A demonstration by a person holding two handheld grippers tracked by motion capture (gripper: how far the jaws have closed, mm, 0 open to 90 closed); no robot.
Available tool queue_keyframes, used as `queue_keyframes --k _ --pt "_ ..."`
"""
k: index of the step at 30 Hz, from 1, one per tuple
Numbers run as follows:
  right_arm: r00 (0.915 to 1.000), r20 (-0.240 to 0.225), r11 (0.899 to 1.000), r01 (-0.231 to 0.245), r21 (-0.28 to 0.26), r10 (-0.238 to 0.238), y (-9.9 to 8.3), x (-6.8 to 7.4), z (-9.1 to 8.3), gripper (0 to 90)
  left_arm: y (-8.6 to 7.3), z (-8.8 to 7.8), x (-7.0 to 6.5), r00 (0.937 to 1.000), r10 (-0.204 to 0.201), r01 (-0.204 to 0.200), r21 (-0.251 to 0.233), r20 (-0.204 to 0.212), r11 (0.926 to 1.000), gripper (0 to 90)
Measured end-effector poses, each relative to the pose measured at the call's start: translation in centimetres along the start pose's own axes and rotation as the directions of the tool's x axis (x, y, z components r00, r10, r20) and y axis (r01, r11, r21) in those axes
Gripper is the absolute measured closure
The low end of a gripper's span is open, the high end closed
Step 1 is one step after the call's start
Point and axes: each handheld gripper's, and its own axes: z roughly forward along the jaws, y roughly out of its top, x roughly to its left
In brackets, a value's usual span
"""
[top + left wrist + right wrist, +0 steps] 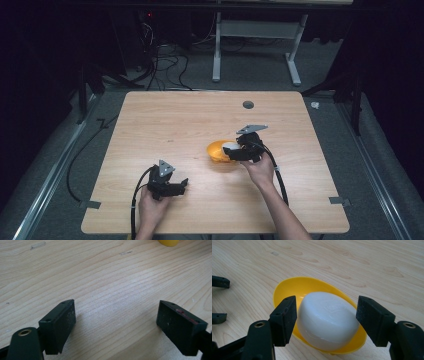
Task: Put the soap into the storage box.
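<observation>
The right gripper [325,320] straddles a white soap bar [328,320] in a yellow bowl [294,287], jaws wide; the left gripper [116,322] hovers wide over the table [100,277].

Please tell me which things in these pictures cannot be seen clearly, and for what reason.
- Embossed mark on the white soap bar: right gripper view, too faint to read.
- Bottom of the yellow dish: the soap covers it.
- The dish in the left gripper view: cut off by the top edge.
- Fingers of the right gripper: high view, too small and dark to tell their spread.
- Contact of the right gripper's left finger with the soap: cannot tell.
</observation>
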Motion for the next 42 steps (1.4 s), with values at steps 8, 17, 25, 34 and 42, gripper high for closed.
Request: queue_keyframes --k 8,17,25,34,42 --pt "0.9995 -0.007 0.998 -0.030 -0.056 0.029 -0.7 -0.5 -1.1 35.6 0.0 0.0 0.0 1.0000 0.000 0.000 0.000 0.000 1.0000 16.3" --pt "0.9990 -0.012 0.994 -0.045 -0.103 0.044 -0.9 -0.9 -2.9 35.5 0.0 0.0 0.0 1.0000 0.003 -0.003 0.001 -0.001 1.0000 16.2" --pt "0.9983 -0.009 0.991 -0.058 -0.123 0.057 -1.2 -1.5 -4.0 35.6 0.0 0.0 0.0 1.0000 0.005 -0.005 0.000 -0.001 1.0000 16.2" --pt "0.9982 0.000 0.988 -0.059 -0.142 0.059 -1.5 -1.9 -5.2 34.9 0.0 0.0 0.0 1.0000 0.005 -0.005 0.000 -0.001 1.0000 16.2" --pt "0.9967 0.004 0.984 -0.079 -0.161 0.081 -2.2 -2.5 -6.0 34.8 0.0 0.0 0.0 1.0000 0.005 -0.005 0.001 -0.001 1.0000 16.2"
